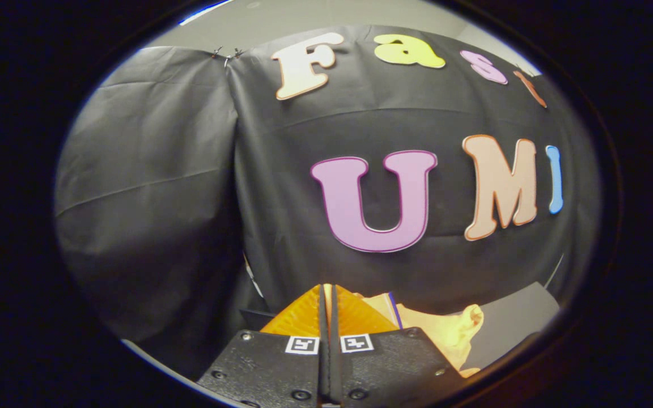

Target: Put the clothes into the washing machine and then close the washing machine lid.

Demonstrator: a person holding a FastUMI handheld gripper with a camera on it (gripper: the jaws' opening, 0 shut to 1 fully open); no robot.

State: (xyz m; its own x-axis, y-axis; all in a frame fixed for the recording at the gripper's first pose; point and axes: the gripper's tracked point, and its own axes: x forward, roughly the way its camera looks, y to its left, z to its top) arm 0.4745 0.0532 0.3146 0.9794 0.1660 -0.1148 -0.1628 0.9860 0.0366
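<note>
My gripper (326, 294) is raised and faces the booth's black cloth wall (304, 187). Its two fingers are pressed together with only a thin gap between them. A yellow garment (445, 331) is pinched at the fingertips, and a sliver of it shows in the gap. The rest hangs in bunched folds just right of the fingers. A thin blue edge (394, 309) runs along the fabric close to the right finger.
A grey flat surface (511, 323) lies low on the right, beyond the hanging garment. The wall's left panel (145, 187) meets the right one at a seam ahead of the fingers, pinned with clips (225, 54) at the top.
</note>
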